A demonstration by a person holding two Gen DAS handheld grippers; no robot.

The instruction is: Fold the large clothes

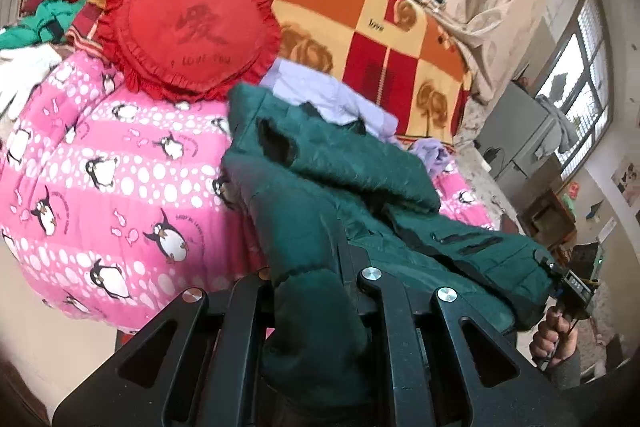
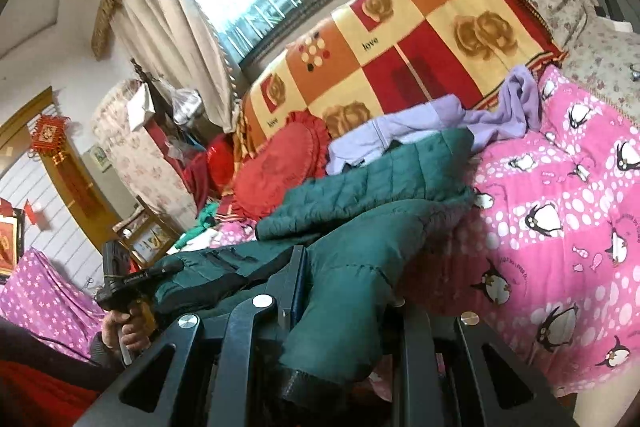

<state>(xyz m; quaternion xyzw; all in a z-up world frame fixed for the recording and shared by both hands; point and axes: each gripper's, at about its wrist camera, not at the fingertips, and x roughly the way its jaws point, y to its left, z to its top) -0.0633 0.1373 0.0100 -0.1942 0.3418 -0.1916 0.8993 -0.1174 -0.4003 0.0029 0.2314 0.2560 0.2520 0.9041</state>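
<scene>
From the left wrist view, the left tool [image 1: 316, 267] points down over the bed, its jaws closed tight on a sleeve of the green quilted jacket [image 1: 320, 179], whose cuff hangs back toward the camera and hides the fingertips. The jacket stretches rightward to the right tool [image 1: 554, 277], gripped from below by a hand [image 1: 554, 337]; its jaws are too small and too covered by fabric to read here. The jacket's body lies on the pink penguin quilt [image 1: 100, 167], in front of a red heart cushion [image 1: 188, 35] and lilac garment [image 1: 320, 91]

From the right wrist view, the right tool [image 2: 340, 287] is nearly closed, clamping the other sleeve; the far finger is buried under cloth. The left tool [image 2: 160, 273] sits at lower left, held by a hand [image 2: 128, 327], its tip lost in the jacket [image 2: 380, 195], which is lifted between both tools
</scene>
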